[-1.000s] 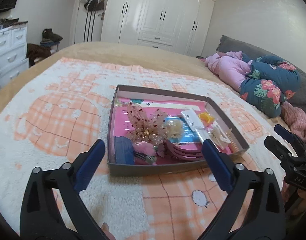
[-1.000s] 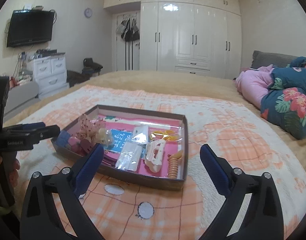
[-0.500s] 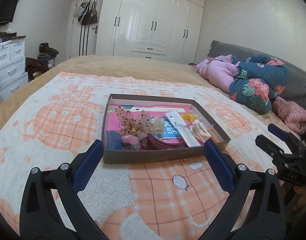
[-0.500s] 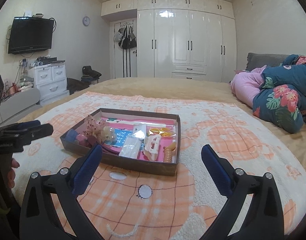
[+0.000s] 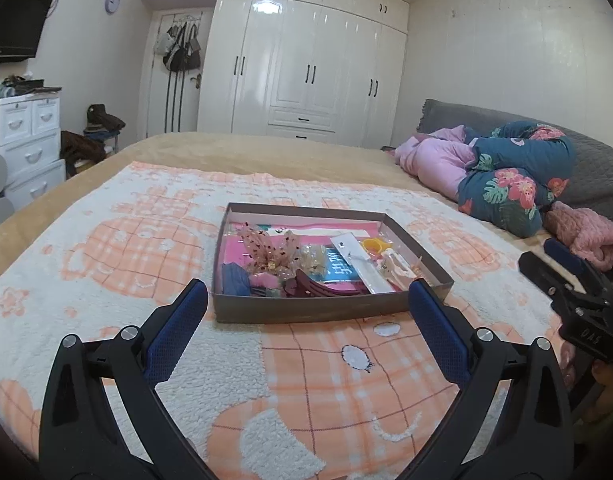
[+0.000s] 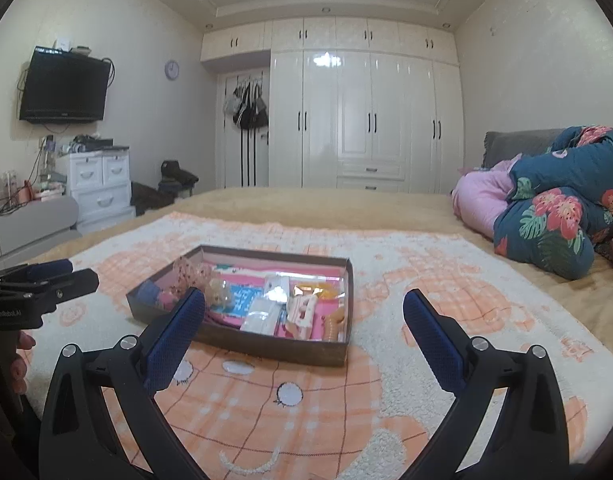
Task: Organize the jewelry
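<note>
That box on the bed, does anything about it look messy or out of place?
Only its contents. The shallow box sits flat on the blanket, but the hair accessories and packets inside are heaped together, overlapping, unsorted. Nothing has spilled outside it. Both grippers are open and empty.

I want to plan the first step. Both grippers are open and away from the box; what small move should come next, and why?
Probably bring the left gripper forward and down toward the box. Its near wall lies just beyond the open, empty fingers, and the sheer pink bow sits on top of the pile, easy to reach.
</note>
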`<state>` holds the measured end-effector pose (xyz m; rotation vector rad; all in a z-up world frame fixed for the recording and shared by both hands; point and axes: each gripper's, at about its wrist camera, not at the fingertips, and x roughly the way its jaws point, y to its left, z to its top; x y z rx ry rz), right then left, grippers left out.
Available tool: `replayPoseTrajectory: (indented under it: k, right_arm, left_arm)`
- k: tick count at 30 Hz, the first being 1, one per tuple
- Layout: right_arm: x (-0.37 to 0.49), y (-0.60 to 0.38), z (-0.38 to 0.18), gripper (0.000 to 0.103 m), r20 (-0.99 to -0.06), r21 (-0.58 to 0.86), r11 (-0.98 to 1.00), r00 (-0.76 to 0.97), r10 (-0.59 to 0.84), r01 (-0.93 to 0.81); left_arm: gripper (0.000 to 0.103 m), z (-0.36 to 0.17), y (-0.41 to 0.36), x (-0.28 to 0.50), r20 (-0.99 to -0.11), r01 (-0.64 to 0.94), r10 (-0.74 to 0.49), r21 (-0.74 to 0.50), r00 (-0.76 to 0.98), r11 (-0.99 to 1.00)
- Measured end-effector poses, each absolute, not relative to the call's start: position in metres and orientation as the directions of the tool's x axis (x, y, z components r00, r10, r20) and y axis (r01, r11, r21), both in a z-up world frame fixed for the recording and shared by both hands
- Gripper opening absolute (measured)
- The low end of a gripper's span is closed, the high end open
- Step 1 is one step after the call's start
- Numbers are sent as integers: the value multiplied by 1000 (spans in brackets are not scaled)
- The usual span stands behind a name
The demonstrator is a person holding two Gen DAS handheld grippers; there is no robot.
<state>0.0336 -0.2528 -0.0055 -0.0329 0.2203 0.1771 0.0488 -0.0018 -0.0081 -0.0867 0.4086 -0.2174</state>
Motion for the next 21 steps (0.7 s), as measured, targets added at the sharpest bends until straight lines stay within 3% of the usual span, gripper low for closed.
replayPoseTrajectory:
  k: [21]
  right_arm:
    - [11, -254, -8, 97, -131, -11, 991, 983, 131, -134]
  left_arm:
    - [92, -6, -5, 33, -327, 185, -207, -97, 922, 978]
